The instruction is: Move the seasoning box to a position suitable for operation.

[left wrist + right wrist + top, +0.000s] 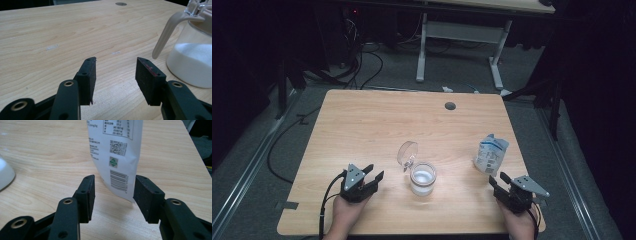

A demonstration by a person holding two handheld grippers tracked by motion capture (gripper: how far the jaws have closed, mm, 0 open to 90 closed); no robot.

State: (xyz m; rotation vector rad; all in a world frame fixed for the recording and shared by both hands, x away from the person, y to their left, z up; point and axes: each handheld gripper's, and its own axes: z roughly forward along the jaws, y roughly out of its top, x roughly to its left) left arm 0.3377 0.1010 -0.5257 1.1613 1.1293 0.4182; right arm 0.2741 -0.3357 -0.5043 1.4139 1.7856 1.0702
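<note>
Here, the jar (pixel 423 178) sits just below the middle of the high view: clear glass, round, its lower part filled with white powder. Its hinged lid (pixel 407 152) is flipped open and stands tilted at the jar's upper left. In the left gripper view the jar (pixel 191 57) takes the right edge of the frame, the powder showing as a white band, with a pale curved strip of the lid's fitting hanging down its left side.

To the right of the jar in the high view, well apart from it, stands the pouch (pixel 490 155), white with pale blue print, upright and slightly crumpled. In the right gripper view the pouch (pixel 116 155) rises from the upper middle of the frame, showing a barcode, a QR code and a small green mark.

The left gripper (pixel 374 174) lies lower left of the jar, near but not touching it; its jaws stand apart with only bare table (pixel 377 120) between them. The right gripper (pixel 498 180) sits at the lower right, just below the pouch; its jaws are also apart, and the pouch's bottom corner appears just beyond the gap, whether it touches the right-hand pad I cannot tell.
</note>
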